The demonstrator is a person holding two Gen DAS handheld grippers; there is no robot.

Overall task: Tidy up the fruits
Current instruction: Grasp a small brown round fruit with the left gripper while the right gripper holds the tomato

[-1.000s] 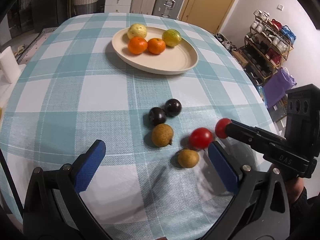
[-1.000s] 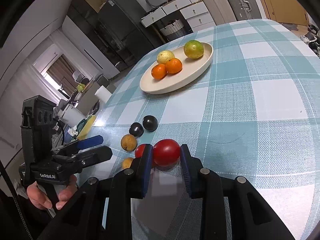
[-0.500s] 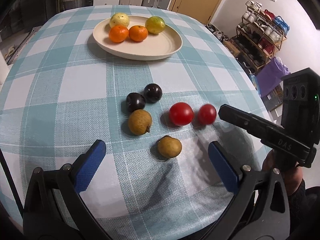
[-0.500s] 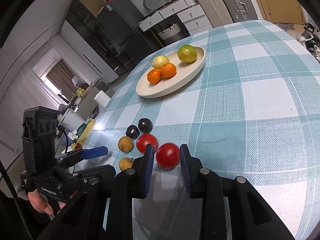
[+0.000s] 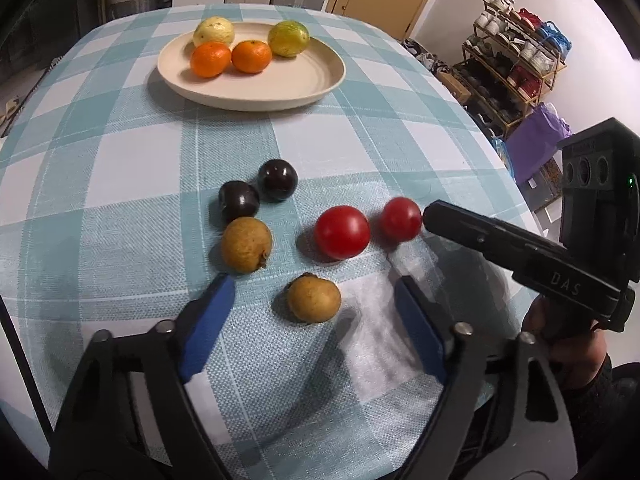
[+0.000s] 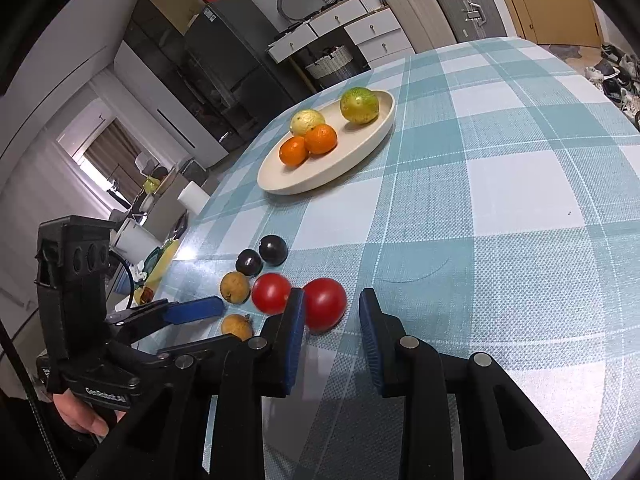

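The right gripper (image 6: pixel 332 320) has released the red tomato (image 6: pixel 324 303) it pinched a moment ago; its jaws now stand spread, with the left blue pad close beside the tomato and the right pad apart from it. That tomato sits on the checked counter (image 6: pixel 520 184), glossy and round, just beside a second red tomato (image 6: pixel 271 293). In the left wrist view the two tomatoes lie side by side, the larger-looking one (image 5: pixel 342 232) to the left of the other (image 5: pixel 400 219), which sits at the tip of the right gripper.

The left gripper (image 5: pixel 312 308) hovers with its jaws wide apart, a brownish-yellow round fruit (image 5: pixel 314 298) lying between them, untouched. Another like it (image 5: pixel 247 244) rests just beyond the left pad, touching one of two dark plums (image 5: pixel 239 205) (image 5: pixel 278 180) that lie against each other.

Farther back, a cream plate (image 5: pixel 280 88) holds two oranges (image 5: pixel 211 59) (image 5: pixel 252 56) and two yellow-green fruits (image 5: pixel 213 31) (image 5: pixel 289 38).
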